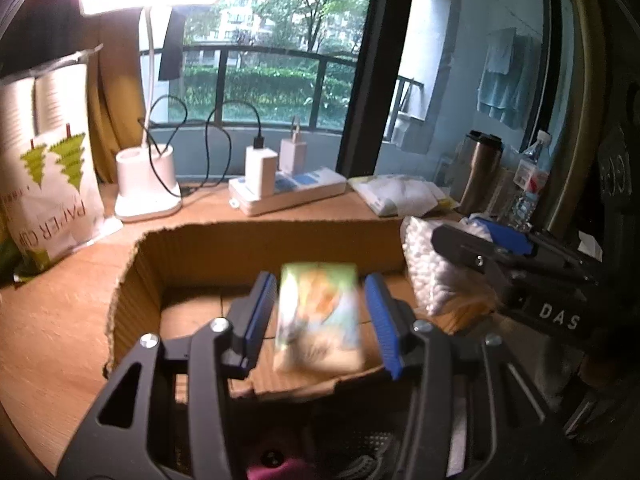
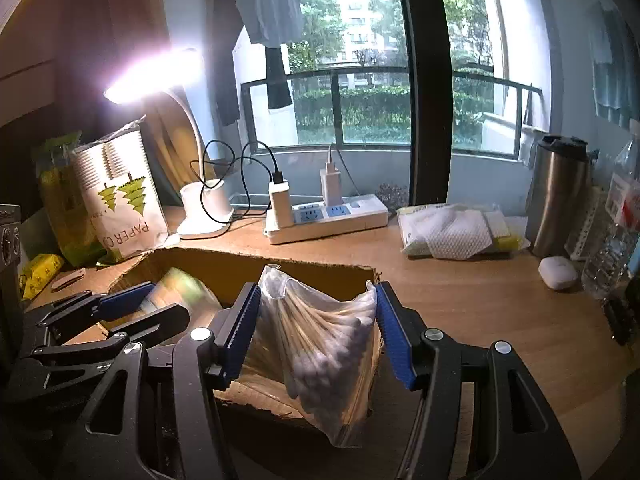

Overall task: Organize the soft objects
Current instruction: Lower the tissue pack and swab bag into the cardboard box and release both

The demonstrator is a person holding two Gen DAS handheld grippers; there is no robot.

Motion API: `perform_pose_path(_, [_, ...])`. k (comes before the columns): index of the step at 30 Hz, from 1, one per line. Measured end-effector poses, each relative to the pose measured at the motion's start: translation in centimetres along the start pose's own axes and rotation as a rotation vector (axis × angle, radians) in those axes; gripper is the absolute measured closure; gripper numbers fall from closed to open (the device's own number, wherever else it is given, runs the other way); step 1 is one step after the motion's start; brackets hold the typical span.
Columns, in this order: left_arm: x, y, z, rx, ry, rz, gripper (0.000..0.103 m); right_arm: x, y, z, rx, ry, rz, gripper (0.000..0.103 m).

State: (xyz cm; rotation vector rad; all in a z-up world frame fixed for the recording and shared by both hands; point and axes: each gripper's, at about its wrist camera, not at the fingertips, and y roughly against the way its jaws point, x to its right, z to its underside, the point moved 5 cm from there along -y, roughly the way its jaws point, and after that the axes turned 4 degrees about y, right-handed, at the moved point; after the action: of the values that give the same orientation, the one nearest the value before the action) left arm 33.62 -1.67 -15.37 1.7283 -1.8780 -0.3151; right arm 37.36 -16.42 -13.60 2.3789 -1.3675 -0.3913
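- The left hand-held gripper (image 1: 320, 320) was partly closed around a small soft pack (image 1: 318, 318). The pack looked blurry, and there seemed to be a thin gap at each blue pad, so I could not tell if the pads were pressing on it.
- The pack was over the open box (image 1: 132, 280), just inside the near wall.
- The right hand-held gripper (image 2: 316, 328) was a bit wider. Its blue pads squeezed a clear bag of cotton swabs (image 2: 320, 344) from both sides.
- The bag hung over the right end of the box, and its bottom hung low in front of the near wall.
- I think the step was putting both soft things into the box.
- To do it well, each one should go down low inside the box before the pads open, so nothing drops hard or tips out.
- The bag should move a little more toward the middle first, because it could catch on the torn edge of the box.
- The two grippers were close together, so they should take care not to bump.
- The box sat on the wooden worktop (image 2: 500, 312). Behind it were a lamp (image 1: 146, 188), a power strip (image 2: 328, 220) and a paper cup bag (image 2: 120, 204).
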Motion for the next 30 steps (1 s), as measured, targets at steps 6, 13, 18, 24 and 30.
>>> perform_pose_path(6, [-0.1,0.1,0.1,-0.003,0.009,-0.003,0.051,-0.3,-0.5,0.5,-0.015,0.011,0.009,0.040])
perform_pose_path(13, [-0.4,1.0,-0.2,0.018,0.016,-0.004,0.050,-0.5,-0.3,0.4,-0.012,0.014,-0.007,0.036])
perform_pose_path(18, [-0.2,2.2,-0.3,0.040,0.001,-0.013,0.050,-0.6,0.1,0.2,-0.001,0.022,0.003,0.032])
perform_pose_path(24, [-0.3,3.7,-0.1,0.055,-0.002,-0.023,0.050,-1.2,1.7,-0.1,0.026,0.033,0.005,0.032])
perform_pose_path(30, [-0.5,5.3,0.4,0.071,-0.002,-0.015,0.023,-2.3,3.3,0.2,0.034,0.050,-0.009,0.032])
